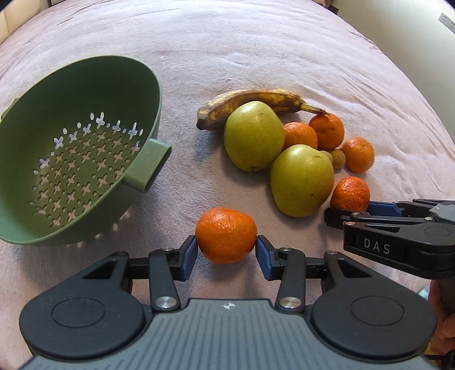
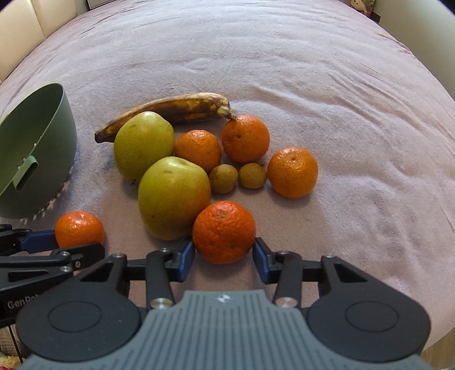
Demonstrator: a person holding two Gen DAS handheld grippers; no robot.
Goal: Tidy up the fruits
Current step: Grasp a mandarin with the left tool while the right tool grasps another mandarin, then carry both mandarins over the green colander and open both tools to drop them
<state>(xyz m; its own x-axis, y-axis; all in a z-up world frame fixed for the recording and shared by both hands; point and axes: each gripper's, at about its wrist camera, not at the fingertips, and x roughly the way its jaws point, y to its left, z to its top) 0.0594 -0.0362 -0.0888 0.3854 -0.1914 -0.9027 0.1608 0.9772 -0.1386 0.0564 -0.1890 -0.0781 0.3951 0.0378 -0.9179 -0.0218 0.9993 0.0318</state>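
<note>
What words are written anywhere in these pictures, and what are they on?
"DAS": on the side of the right gripper, in the left wrist view.
"GenRo", cut off after that: on the side of the left gripper, in the right wrist view.
The ruler has marks too small to read.

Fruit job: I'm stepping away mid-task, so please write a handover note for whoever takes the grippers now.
Left gripper: pads closed on the smooth tangerine, on the cloth beside the colander.
Right gripper: pads closed on the wrinkled tangerine, by the near pear.
Done: nothing; colander is empty.
To do: those two, three more tangerines, near pear, far pear, banana, two small brown fruits.
</note>
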